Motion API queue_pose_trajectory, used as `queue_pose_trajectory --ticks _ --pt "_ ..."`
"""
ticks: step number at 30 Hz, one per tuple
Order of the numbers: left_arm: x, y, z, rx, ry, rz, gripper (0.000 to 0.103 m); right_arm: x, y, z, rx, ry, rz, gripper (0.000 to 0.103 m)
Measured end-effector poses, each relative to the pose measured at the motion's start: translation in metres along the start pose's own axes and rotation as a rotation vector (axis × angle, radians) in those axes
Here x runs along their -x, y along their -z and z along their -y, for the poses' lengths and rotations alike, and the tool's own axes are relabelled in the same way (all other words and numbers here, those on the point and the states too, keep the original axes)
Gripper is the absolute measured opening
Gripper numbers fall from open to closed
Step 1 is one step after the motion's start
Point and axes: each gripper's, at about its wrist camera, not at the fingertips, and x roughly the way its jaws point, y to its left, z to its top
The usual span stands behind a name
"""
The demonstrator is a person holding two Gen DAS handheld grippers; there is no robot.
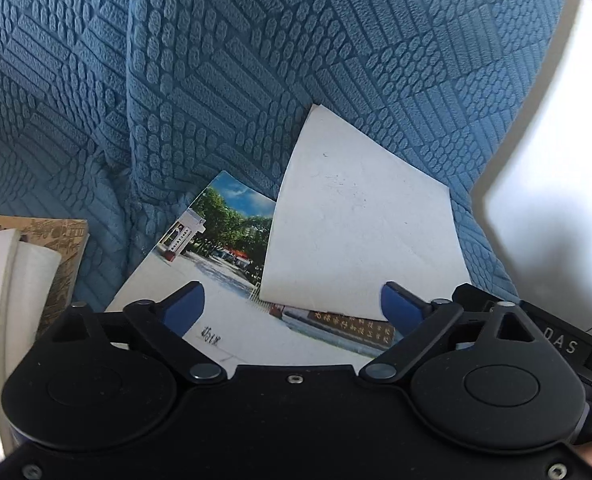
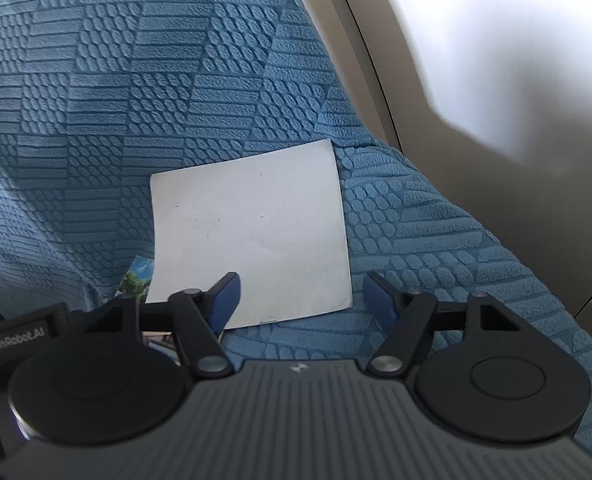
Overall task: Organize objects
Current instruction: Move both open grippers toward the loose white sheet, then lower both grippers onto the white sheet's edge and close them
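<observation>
left gripper (image 1: pixel 291 304): jaws wide apart, blue pads clear of everything, nothing clamped
left pitch: angled steeply down toward the sofa seat
right gripper (image 2: pixel 302 300): jaws parted, narrower gap than left, nothing clamped
right pitch: angled down, shallower than left
spacing: the two grippers side by side, bodies nearly touching

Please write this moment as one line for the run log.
left gripper: open, over photo book | right gripper: open, at white card | card overlaps book | nothing held
</observation>
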Motion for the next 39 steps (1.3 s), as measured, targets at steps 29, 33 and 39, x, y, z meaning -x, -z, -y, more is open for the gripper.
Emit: queue_pose_trajectory --ticks 29,33,39 --pt "-0.023 0.025 -0.027 0.598 0.449 -0.158 0.077 -0.012 0.001 0.042 -0.455 -0.412 -0.043 0.071" --pt "-0.037 0.036 -0.03 0.766 0.539 -0.179 0.073 -0.012 0.002 0.047 -0.52 -0.477 -0.03 0.07" --pt "-0.048 0.044 -0.024 0.886 0.583 -0.158 0.063 -0.015 0.003 0.052 -0.603 -0.556 -0.034 0.07"
